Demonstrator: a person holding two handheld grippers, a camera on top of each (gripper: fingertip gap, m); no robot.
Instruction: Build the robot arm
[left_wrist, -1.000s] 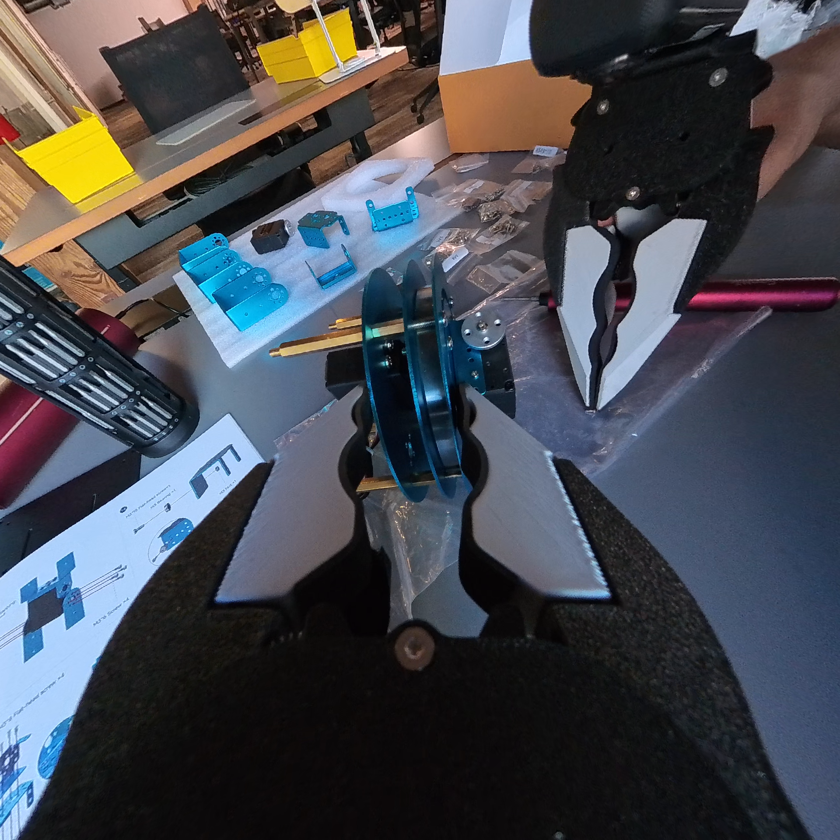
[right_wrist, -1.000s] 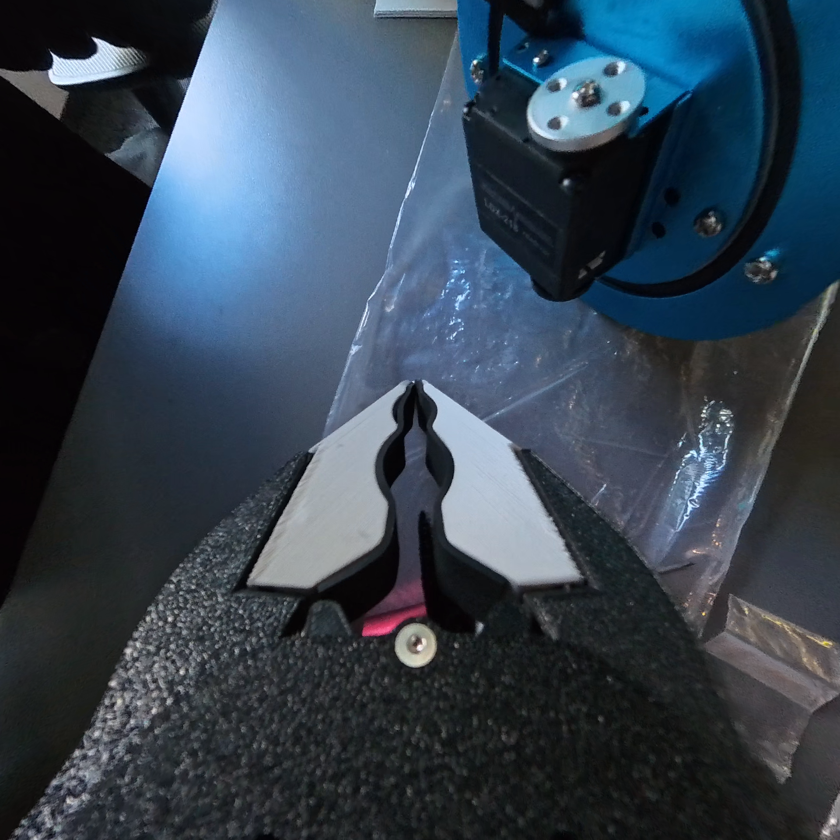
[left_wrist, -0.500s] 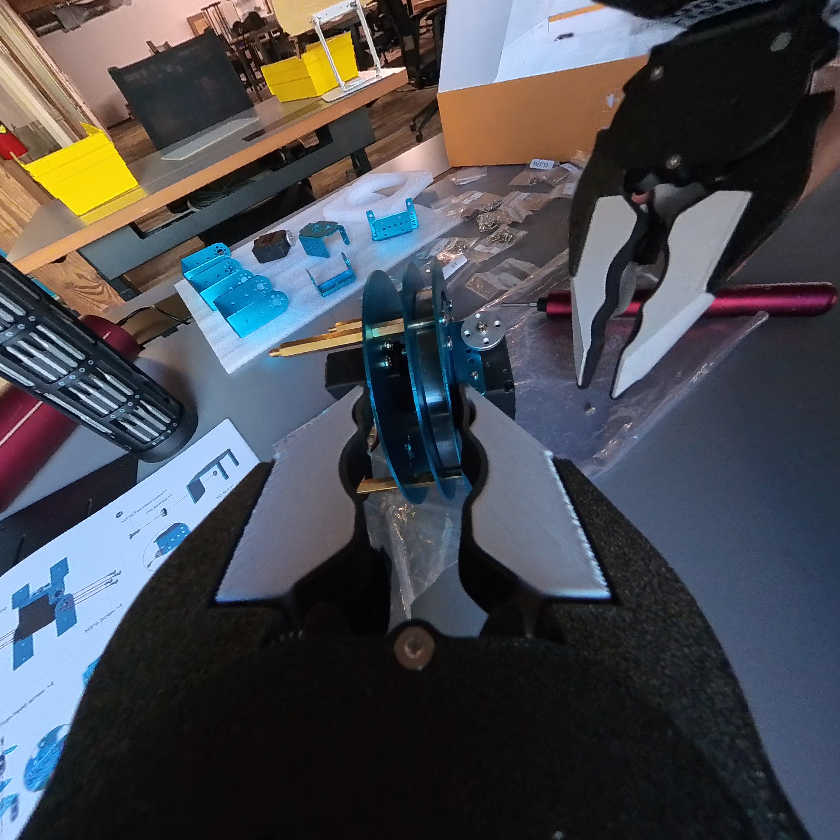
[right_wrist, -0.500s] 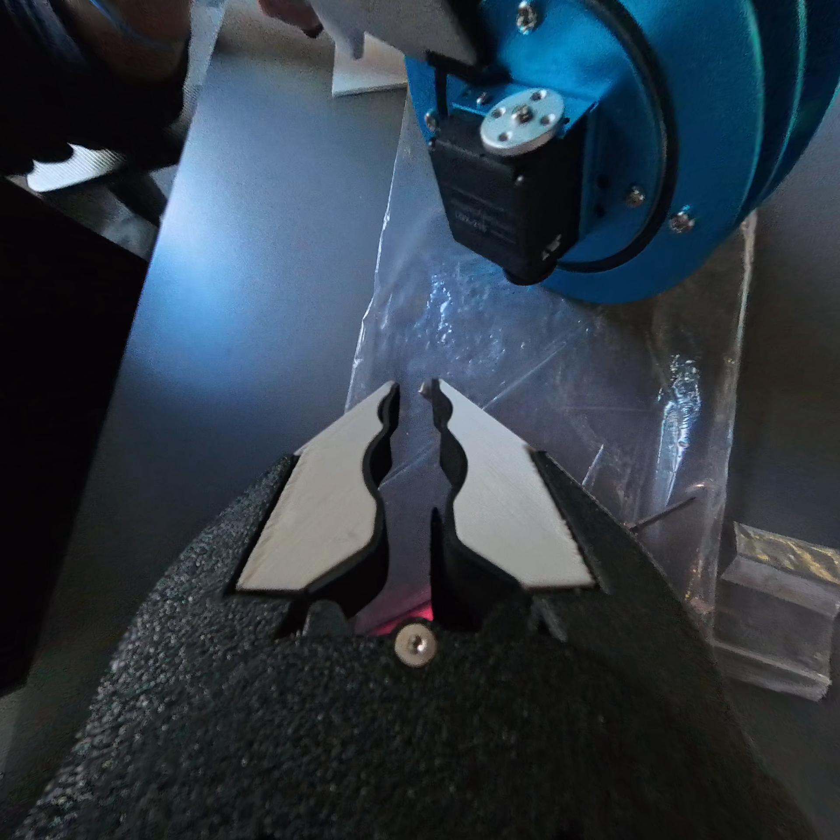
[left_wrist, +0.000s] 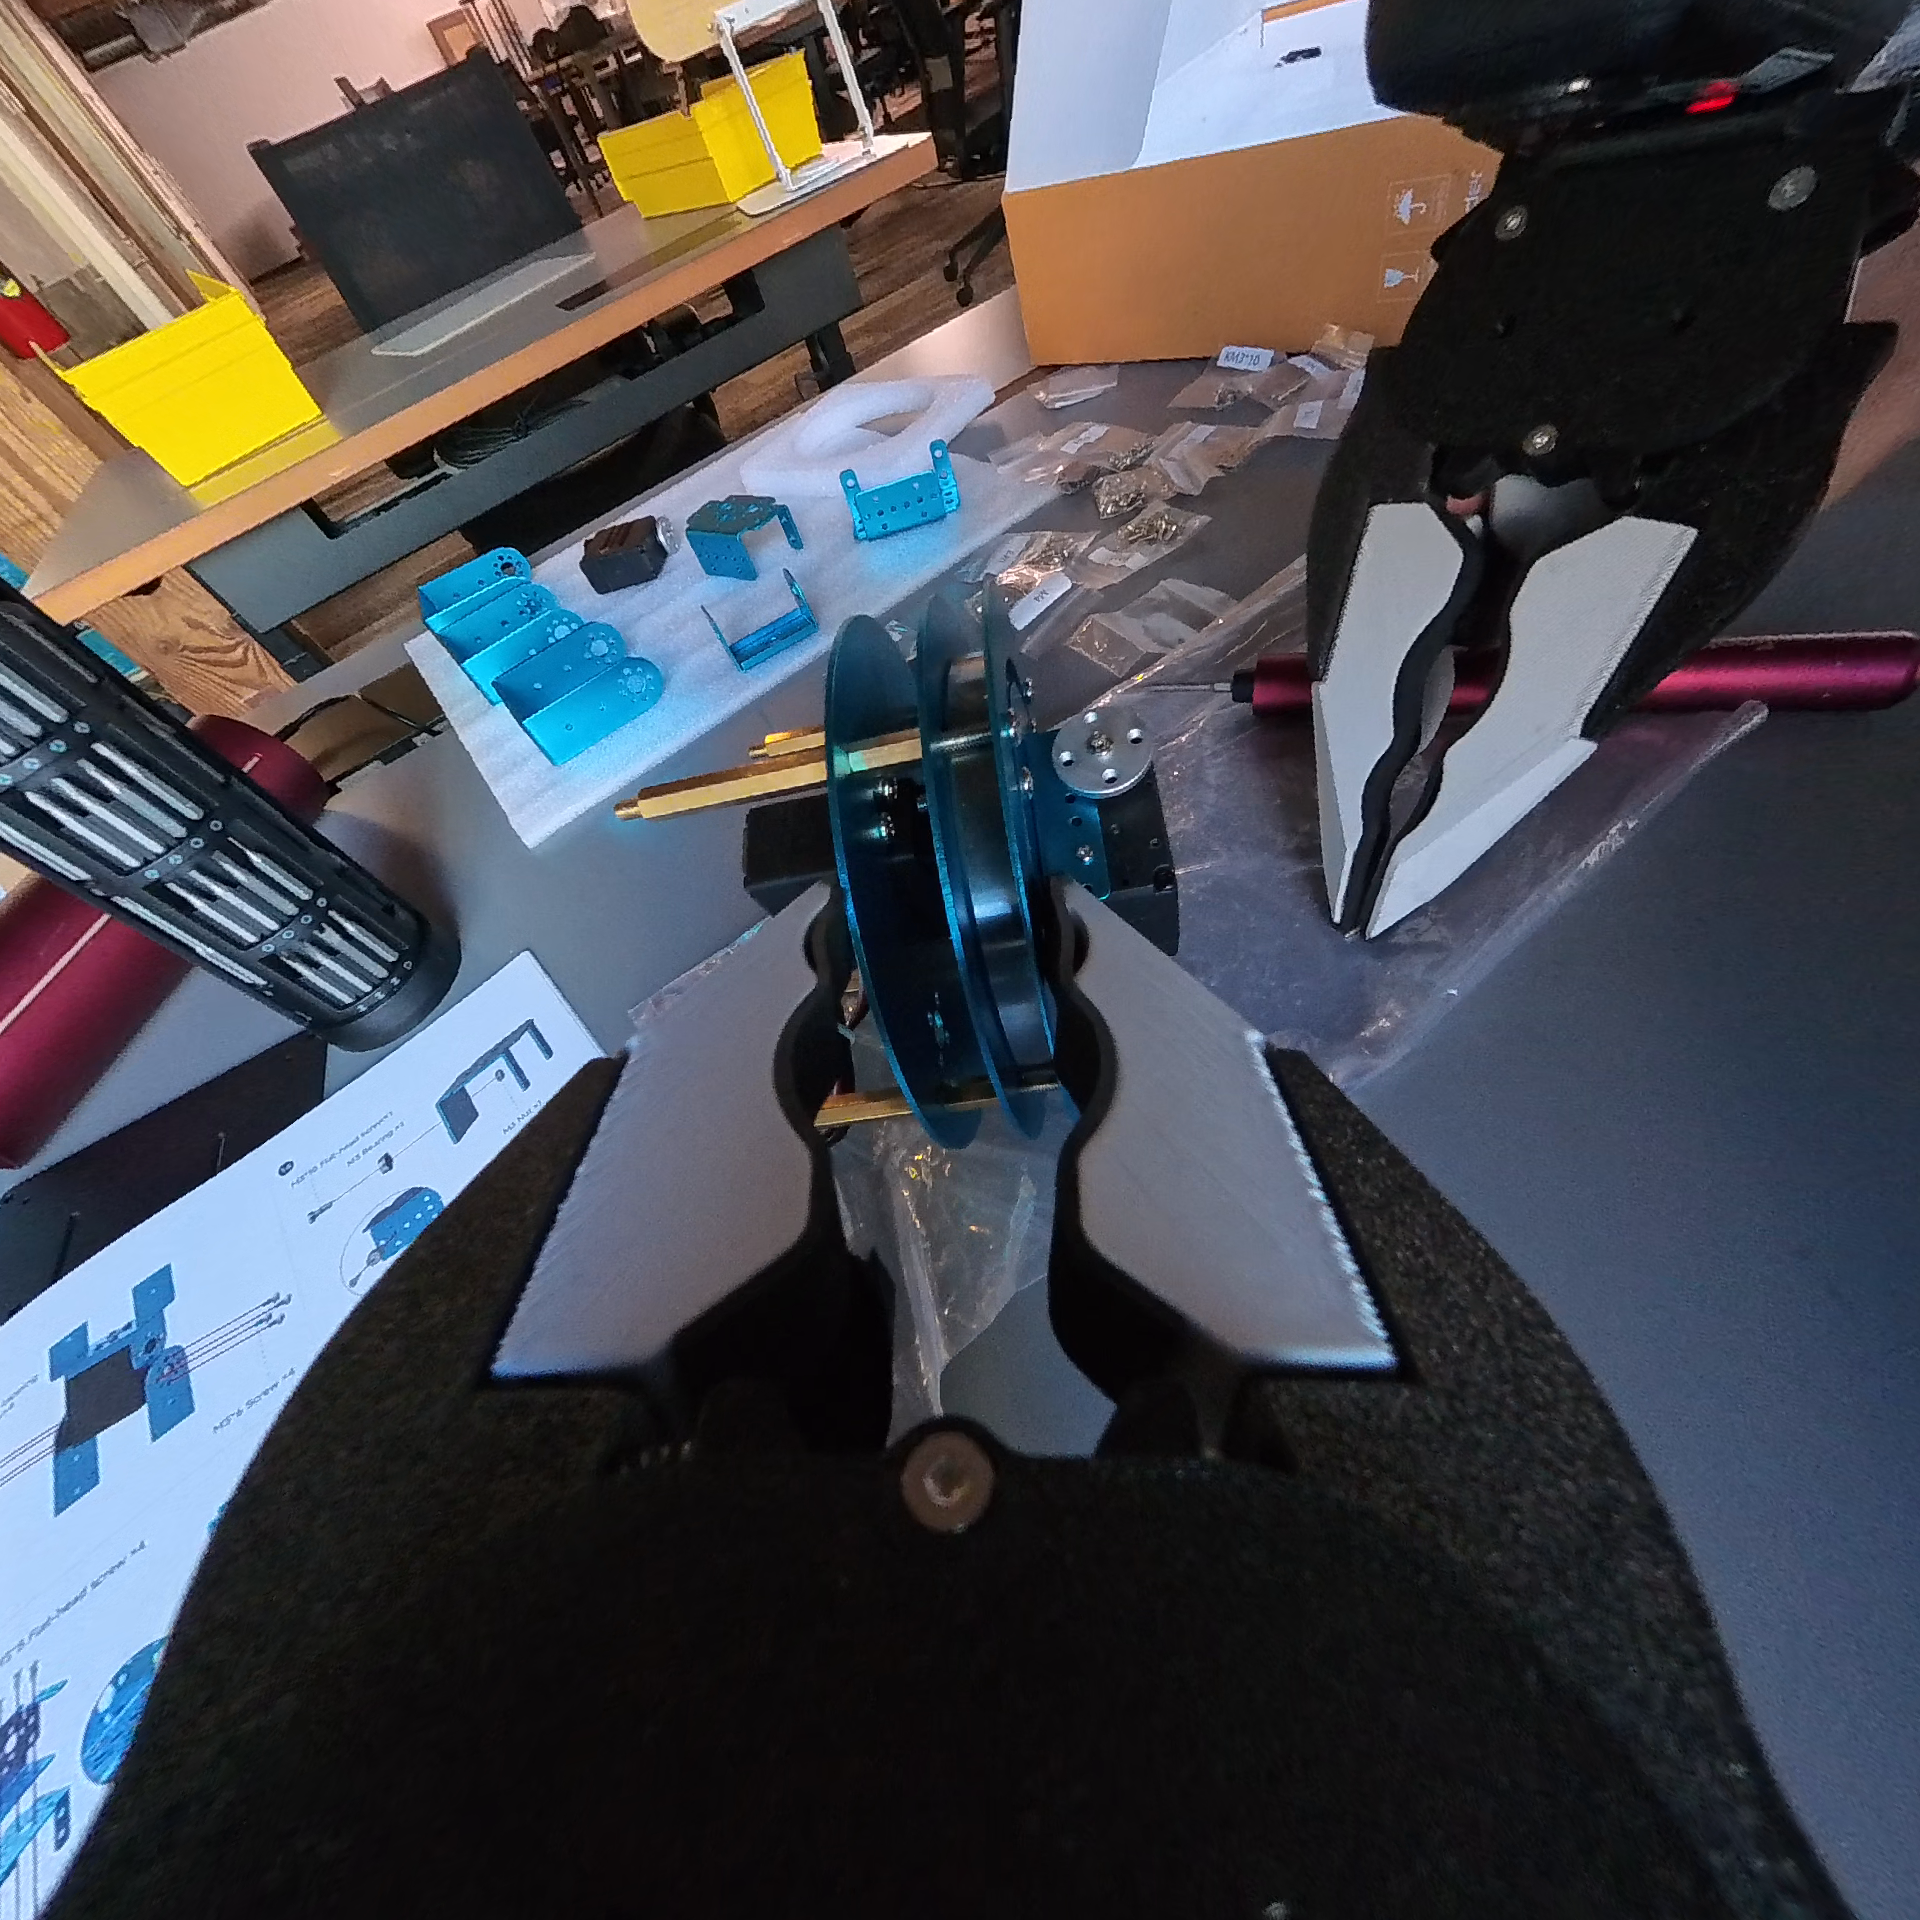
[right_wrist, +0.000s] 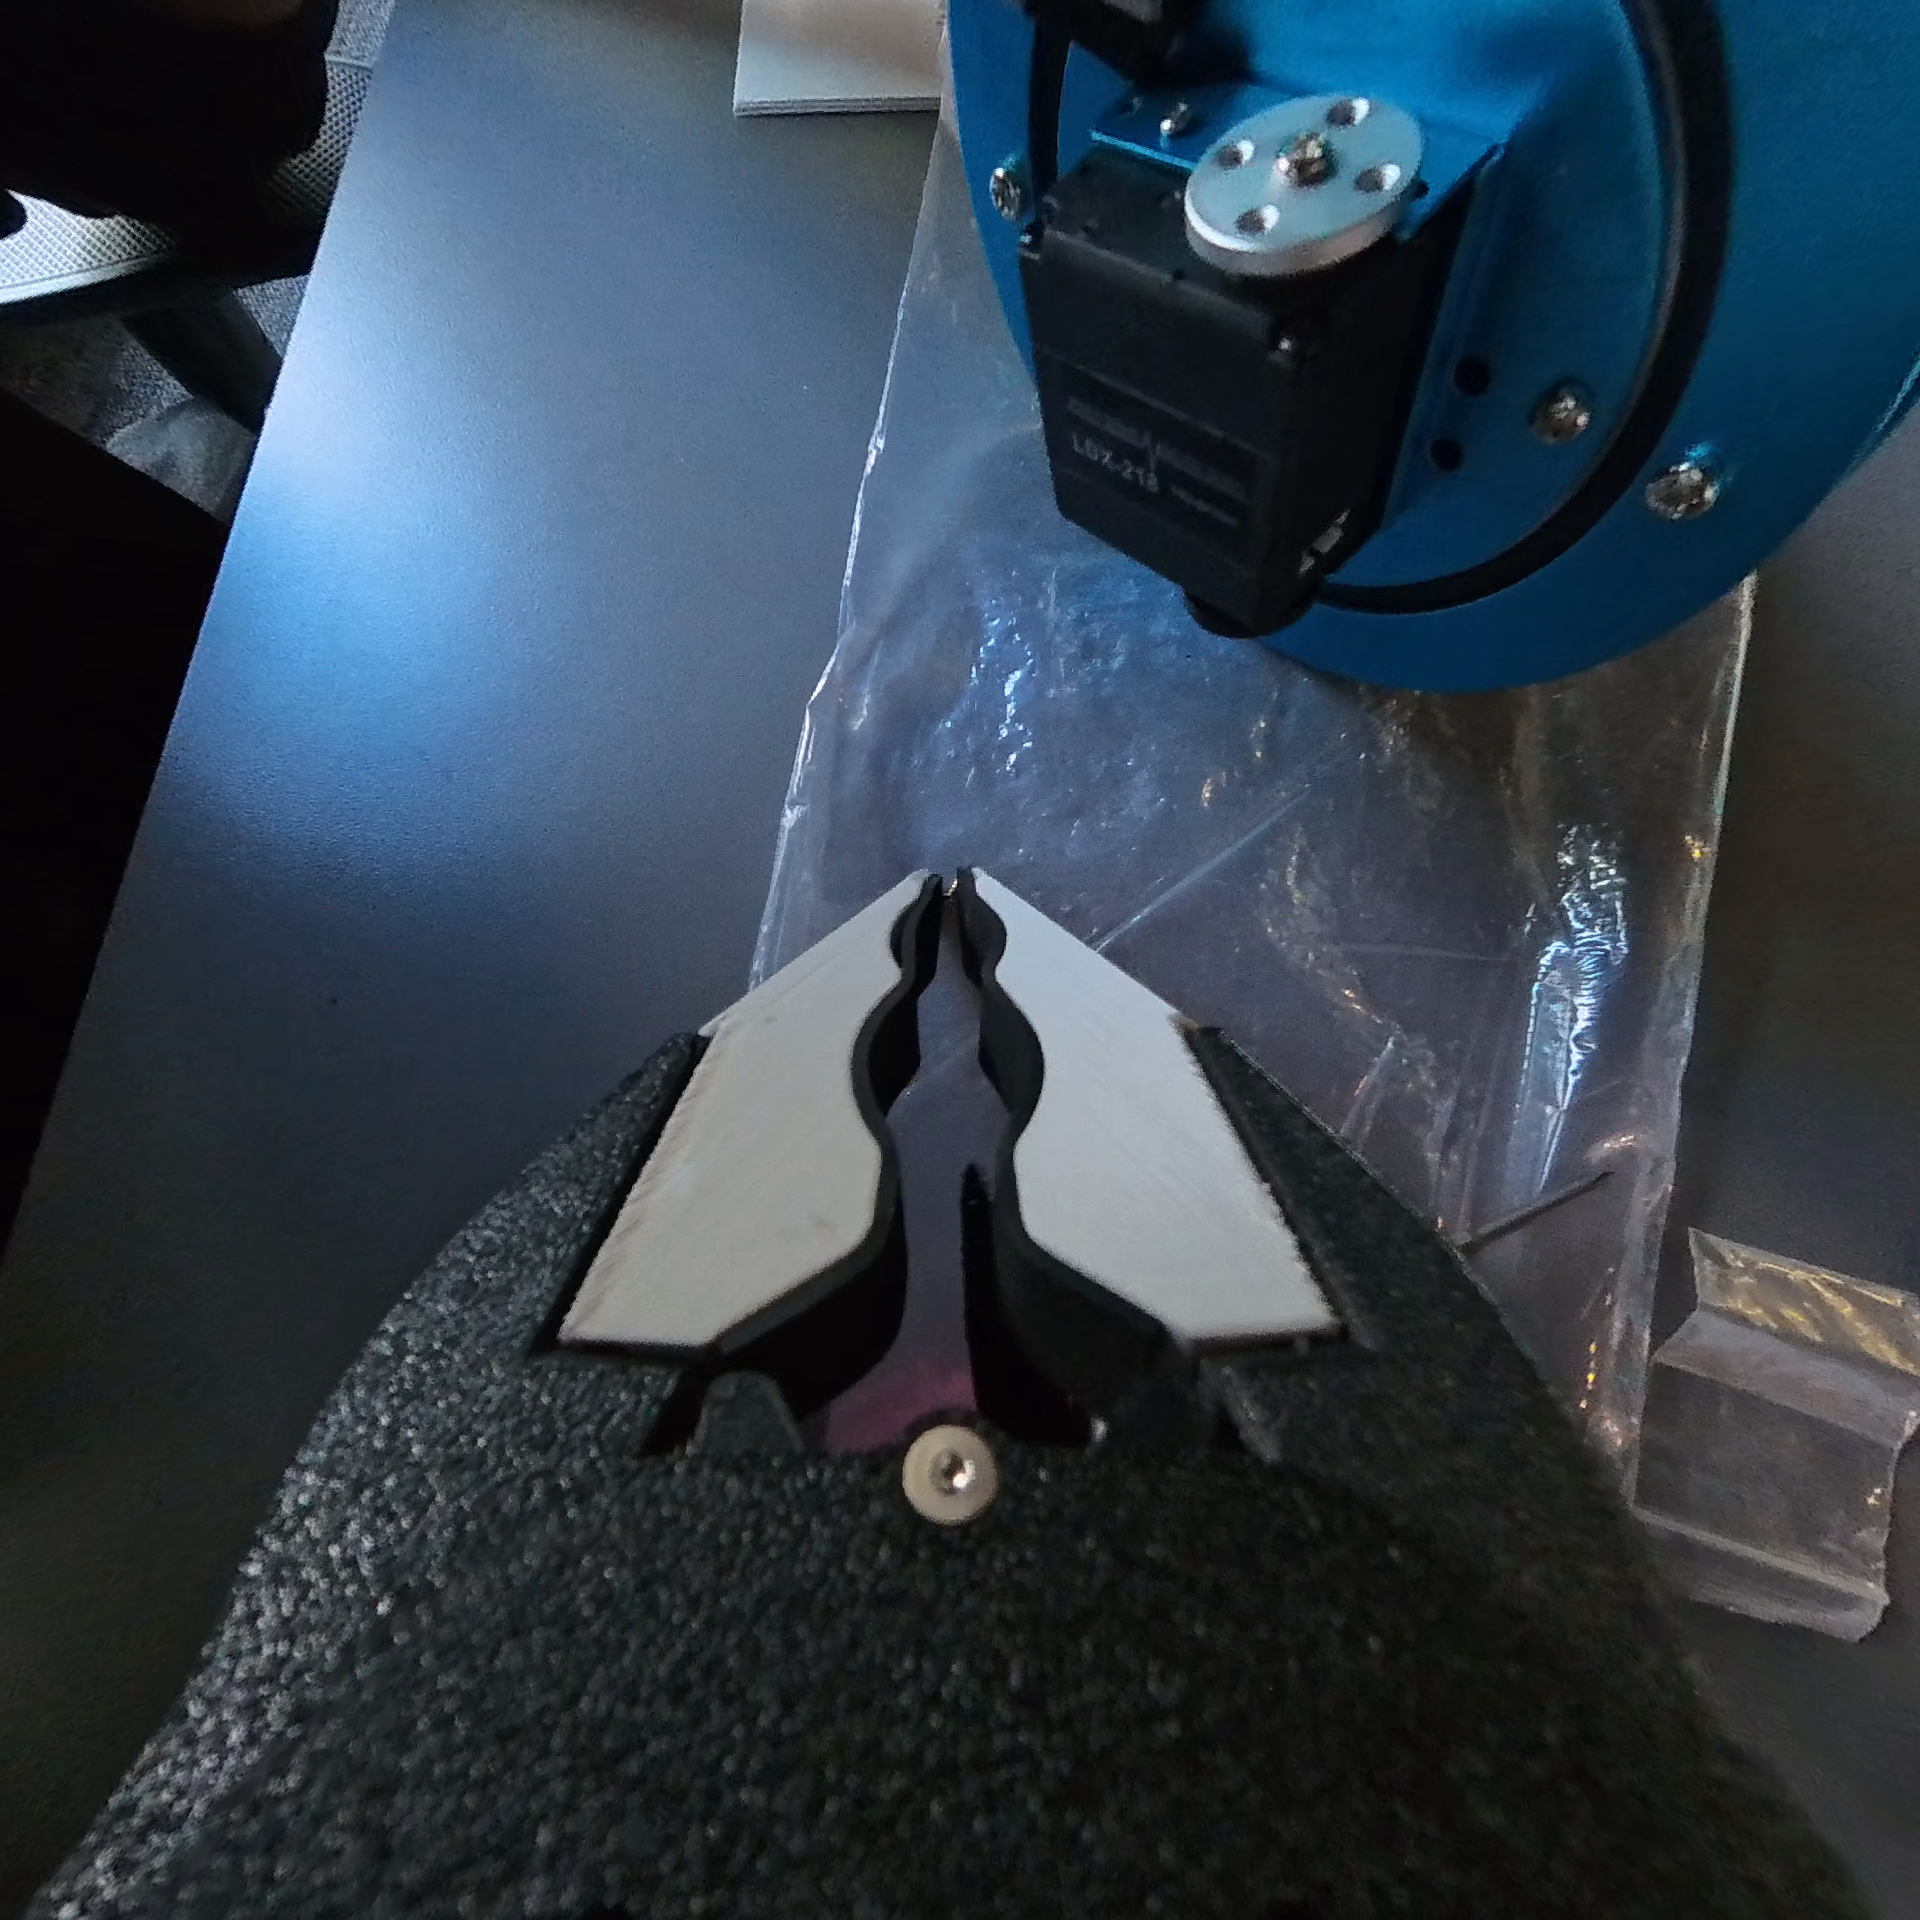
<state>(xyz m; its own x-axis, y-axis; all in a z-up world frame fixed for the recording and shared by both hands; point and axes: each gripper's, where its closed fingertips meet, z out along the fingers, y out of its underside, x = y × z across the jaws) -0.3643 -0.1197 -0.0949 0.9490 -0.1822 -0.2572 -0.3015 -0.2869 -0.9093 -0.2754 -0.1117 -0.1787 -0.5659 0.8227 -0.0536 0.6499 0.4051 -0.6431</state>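
My left gripper (left_wrist: 945, 914) is shut on a blue disc assembly (left_wrist: 935, 831) held on edge, with brass standoffs and a black servo (left_wrist: 1122, 842) with a silver horn. My right gripper (left_wrist: 1356, 930) points down to the right of it, tips on a clear plastic bag (left_wrist: 1247, 966). In the right wrist view, the right gripper (right_wrist: 954, 878) is shut, with a tiny metal screw (right_wrist: 954, 885) pinched at the very tips, on the bag (right_wrist: 1247, 883). The servo (right_wrist: 1195, 416) and blue disc (right_wrist: 1558, 468) hang just ahead of it.
A red screwdriver (left_wrist: 1766, 670) lies behind the right gripper. A foam sheet with blue brackets (left_wrist: 582, 675), small screw bags (left_wrist: 1122, 499) and a cardboard box (left_wrist: 1195, 229) are farther back. A black bit holder (left_wrist: 208, 883) and instruction sheet (left_wrist: 312, 1247) lie left. A small bag (right_wrist: 1787, 1475) lies right. Spacing between my two grippers at the tips: around 12 centimetres.
Half a second ago the right gripper was raised and slightly open beside a small screw. It has come down to the bag and shut on the screw. The left gripper has held still.
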